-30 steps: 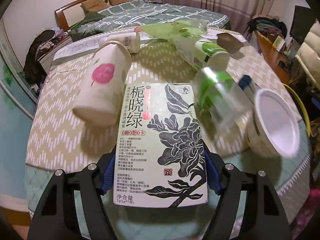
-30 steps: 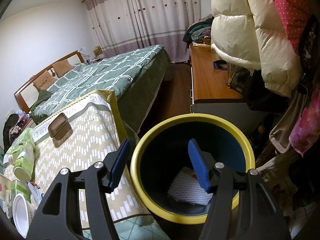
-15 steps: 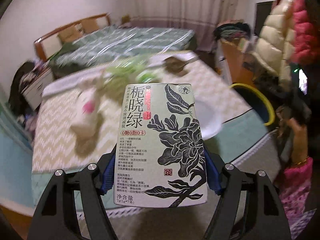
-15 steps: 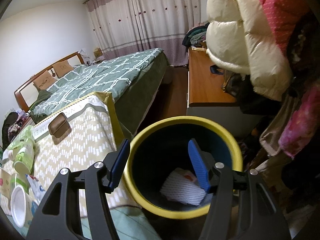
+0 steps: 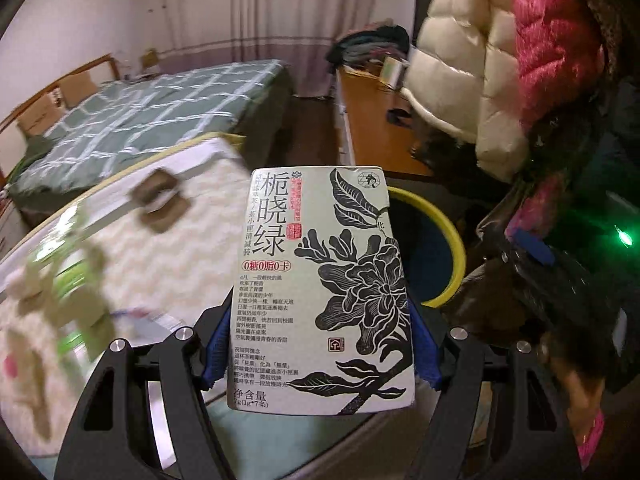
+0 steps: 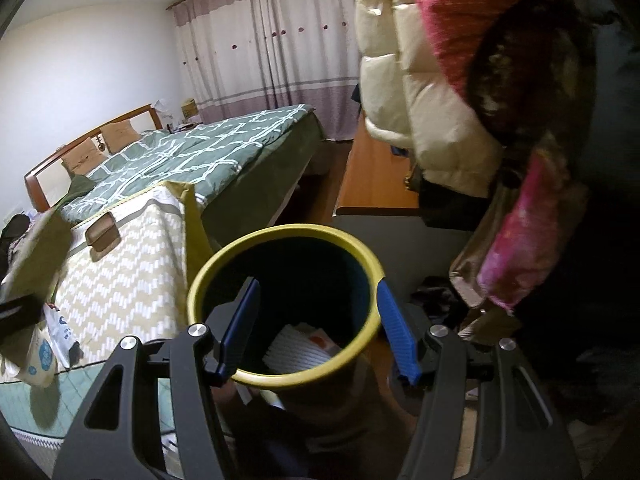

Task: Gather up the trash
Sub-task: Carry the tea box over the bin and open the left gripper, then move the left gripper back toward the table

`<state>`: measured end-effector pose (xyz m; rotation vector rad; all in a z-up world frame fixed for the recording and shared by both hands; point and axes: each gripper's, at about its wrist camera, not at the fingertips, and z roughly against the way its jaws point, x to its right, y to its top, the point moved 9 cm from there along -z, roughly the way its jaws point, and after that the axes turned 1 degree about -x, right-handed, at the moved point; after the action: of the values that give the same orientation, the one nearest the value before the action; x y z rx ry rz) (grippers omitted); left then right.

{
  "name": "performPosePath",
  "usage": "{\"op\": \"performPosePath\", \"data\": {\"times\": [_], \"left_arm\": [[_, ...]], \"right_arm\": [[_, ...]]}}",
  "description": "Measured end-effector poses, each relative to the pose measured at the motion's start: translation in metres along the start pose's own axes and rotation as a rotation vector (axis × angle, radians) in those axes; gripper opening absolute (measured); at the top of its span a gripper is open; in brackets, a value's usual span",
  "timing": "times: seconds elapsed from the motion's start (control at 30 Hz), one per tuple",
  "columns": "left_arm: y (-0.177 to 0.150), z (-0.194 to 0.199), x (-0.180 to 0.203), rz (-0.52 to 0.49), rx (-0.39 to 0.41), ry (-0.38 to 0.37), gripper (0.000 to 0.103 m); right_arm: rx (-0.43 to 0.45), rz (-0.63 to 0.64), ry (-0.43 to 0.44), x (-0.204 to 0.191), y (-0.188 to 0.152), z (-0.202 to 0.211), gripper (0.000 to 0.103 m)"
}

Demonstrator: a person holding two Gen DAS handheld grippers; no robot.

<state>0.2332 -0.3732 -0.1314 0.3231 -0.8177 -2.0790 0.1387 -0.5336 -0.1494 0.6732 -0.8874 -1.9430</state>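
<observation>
Beside the yellow-rimmed bin (image 6: 280, 304), the left gripper (image 5: 320, 344) pinches a pale green tea box (image 5: 320, 288) between its blue pads, holding it upright in the air just short of the bin's rim, with the bin partly hidden behind it. Black characters on the box read 栀晓绿, a red-outlined line below says 0糖0脂0卡, and the bottom shows 净含量 7g; a dark flower drawing fills its right half. Over the bin's mouth, the right gripper (image 6: 316, 328) stands spread, its jaws on either side of the rim and nothing between them but the opening. Down inside the bin lies white ribbed packaging (image 6: 298, 350). Left of the bin stands a table under a cream zigzag cloth (image 6: 120, 276), carrying a brown case (image 6: 102, 234) and blurred litter. Beyond the table is a bed with a green checked quilt (image 6: 200, 148); above the bin hang puffy cream and pink coats (image 6: 424, 92).
</observation>
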Motion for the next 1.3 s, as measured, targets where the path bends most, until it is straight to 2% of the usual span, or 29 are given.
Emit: {"op": "performPosePath", "data": {"times": [0.2,0.47,0.5,0.53,0.57,0.63,0.77,0.97,1.2,1.3], "left_arm": [[0.029,-0.063,0.042,-0.015,-0.059,-0.034,0.072],[0.054,-0.123,0.076,-0.033,-0.107,-0.057,0.073],[0.057,-0.130,0.079,-0.036,-0.108,-0.050,0.076],[0.056,-0.132,0.079,-0.035,-0.103,-0.043,0.088],[0.060,-0.135,0.080,-0.035,-0.091,-0.033,0.094],[0.065,-0.134,0.081,-0.042,-0.067,-0.018,0.094],[0.066,-0.108,0.075,-0.030,-0.031,-0.020,0.094],[0.053,-0.021,0.045,-0.007,0.083,-0.020,0.098],[0.013,0.073,-0.034,0.084,0.181,0.090,0.098],[-0.009,0.110,-0.078,0.142,0.216,0.178,0.098]], "right_arm": [[0.008,-0.022,-0.030,0.031,-0.001,0.006,0.058],[0.016,-0.060,-0.058,0.057,0.001,0.011,0.059],[0.015,-0.061,-0.060,0.058,0.001,0.011,0.059],[0.013,-0.060,-0.063,0.059,0.000,0.011,0.060],[0.011,-0.060,-0.064,0.059,-0.001,0.011,0.061],[0.004,-0.061,-0.062,0.057,-0.002,0.009,0.061],[-0.001,-0.053,-0.054,0.053,-0.003,0.009,0.061],[-0.013,-0.015,-0.014,0.026,-0.006,0.008,0.061],[-0.038,0.060,0.066,-0.029,-0.015,0.007,0.062],[-0.039,0.096,0.107,-0.056,-0.017,0.011,0.062]]}}
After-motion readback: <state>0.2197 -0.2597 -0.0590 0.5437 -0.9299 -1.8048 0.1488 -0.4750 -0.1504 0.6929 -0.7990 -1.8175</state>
